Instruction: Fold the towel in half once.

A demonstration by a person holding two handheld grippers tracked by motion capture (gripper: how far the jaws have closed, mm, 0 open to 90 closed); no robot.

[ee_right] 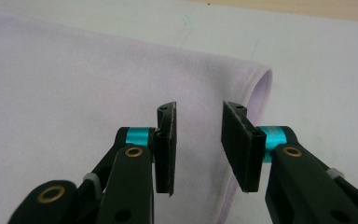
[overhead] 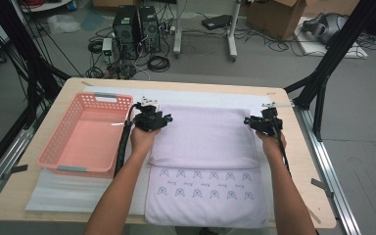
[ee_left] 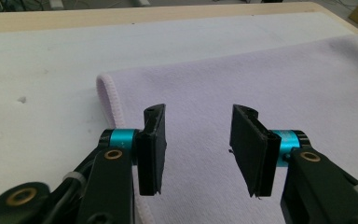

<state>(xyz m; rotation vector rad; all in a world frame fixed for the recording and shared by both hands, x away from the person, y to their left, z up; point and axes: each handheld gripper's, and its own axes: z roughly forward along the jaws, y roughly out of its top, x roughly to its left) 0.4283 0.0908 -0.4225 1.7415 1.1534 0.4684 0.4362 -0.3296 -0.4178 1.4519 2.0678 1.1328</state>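
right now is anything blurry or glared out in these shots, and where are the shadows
High view: even light, no glare, towel and basket slightly soft. Left gripper view: left tongs sharp, faint shadow beneath. Right gripper view: right tongs sharp, far towel softer.

No legible text, brand or number is found. Two rows of small dark blue printed motifs are noted on the near part of the lilac towel [overhead: 205, 183]; no lettering can be made out.
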